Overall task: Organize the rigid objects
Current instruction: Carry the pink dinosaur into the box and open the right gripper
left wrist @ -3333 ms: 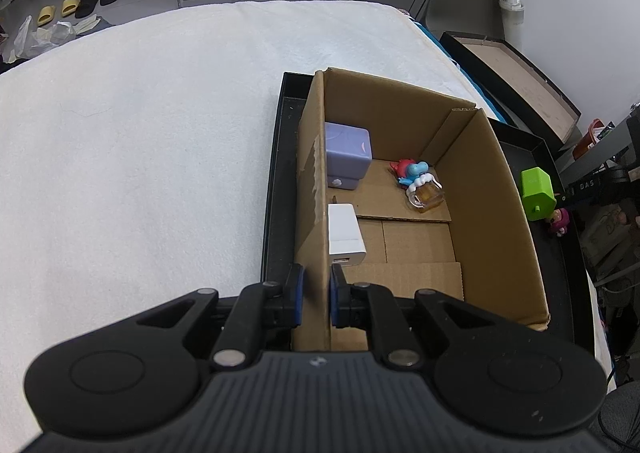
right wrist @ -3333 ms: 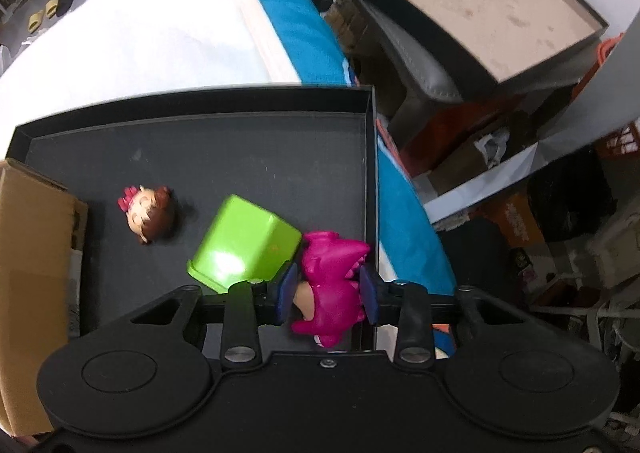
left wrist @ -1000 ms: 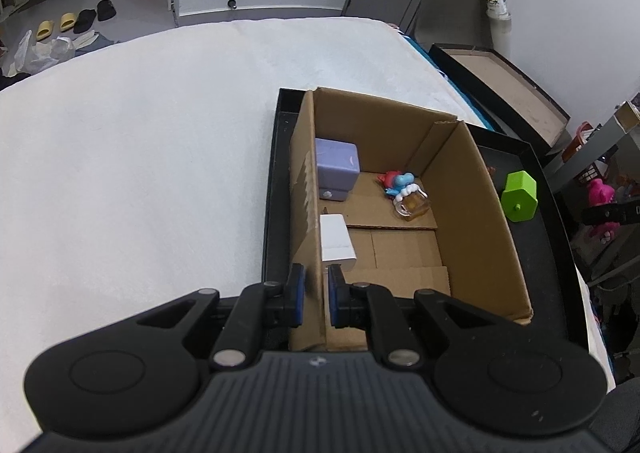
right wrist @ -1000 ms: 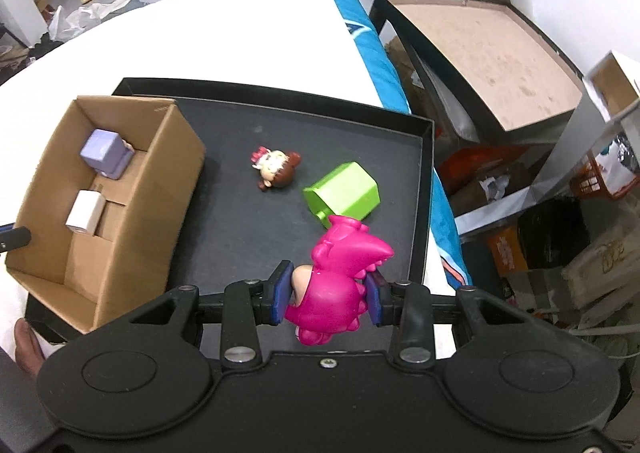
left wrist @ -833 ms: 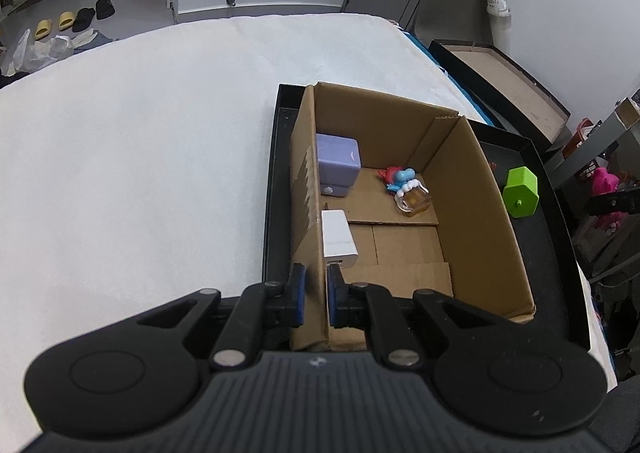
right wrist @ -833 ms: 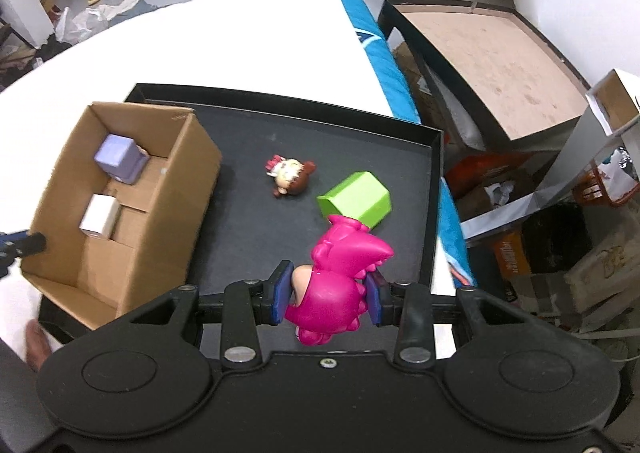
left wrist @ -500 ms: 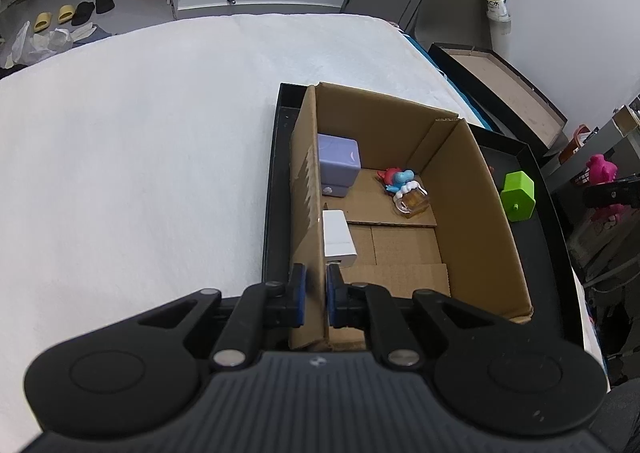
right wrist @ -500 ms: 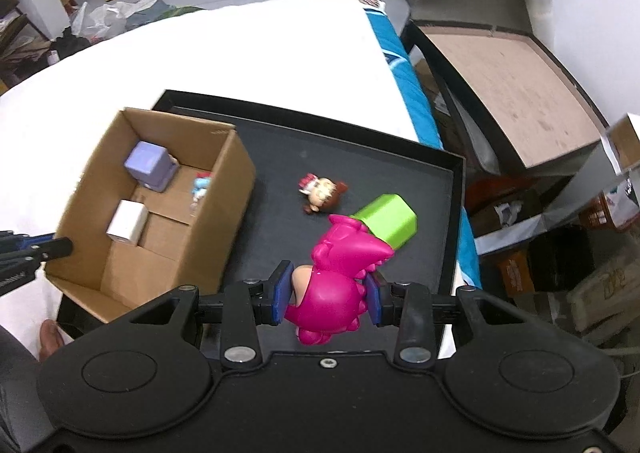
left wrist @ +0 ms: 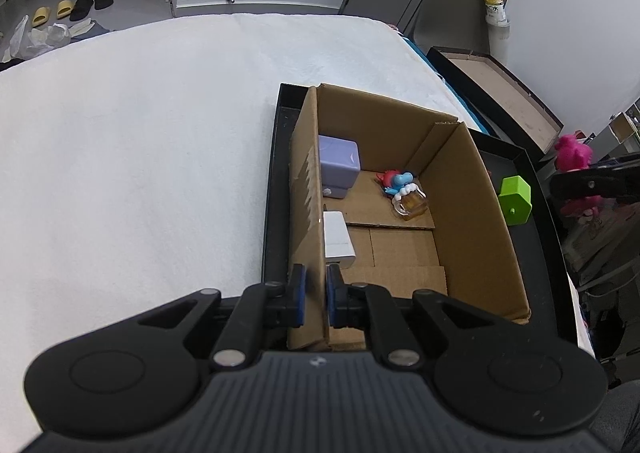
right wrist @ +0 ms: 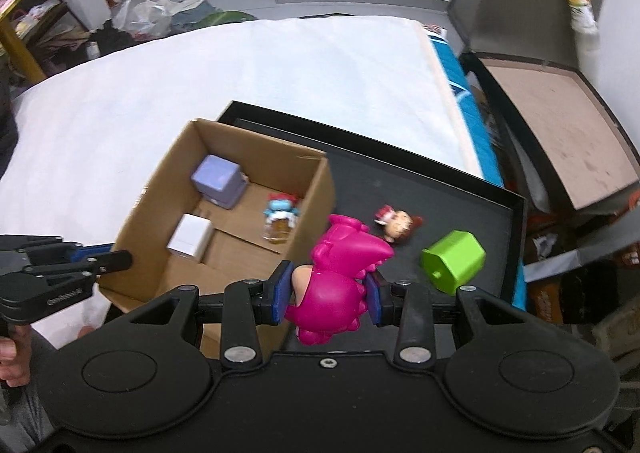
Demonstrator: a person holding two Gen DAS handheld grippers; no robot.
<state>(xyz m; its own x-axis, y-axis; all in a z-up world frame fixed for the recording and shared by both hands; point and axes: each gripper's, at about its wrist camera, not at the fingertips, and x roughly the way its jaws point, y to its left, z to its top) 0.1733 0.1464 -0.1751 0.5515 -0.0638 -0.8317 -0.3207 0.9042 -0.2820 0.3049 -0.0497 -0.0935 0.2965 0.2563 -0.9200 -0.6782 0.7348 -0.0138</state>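
White bedding covers the bed (right wrist: 280, 65), and on it sits a black tray (right wrist: 472, 189) that carries everything else. Cardboard takes up the tray's left half: an open box (right wrist: 316, 189), with the tray's right half left as bare floor where a green block (right wrist: 454, 261) and a small doll head (right wrist: 398, 225) lie loose. Inside the box are a lilac cube (left wrist: 338, 169) in the far left corner, a white block (left wrist: 338, 235) nearer along the same wall, and a blue figure (left wrist: 396, 181) touching a small amber bottle (left wrist: 412, 203) by the right wall.

The left tool (left wrist: 315, 295) is clenched on the box's near left wall, one pad on each side of the cardboard, apparently steadying it. The right tool (right wrist: 327, 299) is clamped on a pink toy (right wrist: 340, 273), held in the air above the tray, just right of the box's right wall.

What the next move turns on: the box opening lies to the left of and slightly beyond the pink toy, with the right wall's top edge between them. The toy probably has to pass leftward over that edge. The near right part of the box floor looks bare, and it is the closest landing spot. The right tool alone can make that carry.
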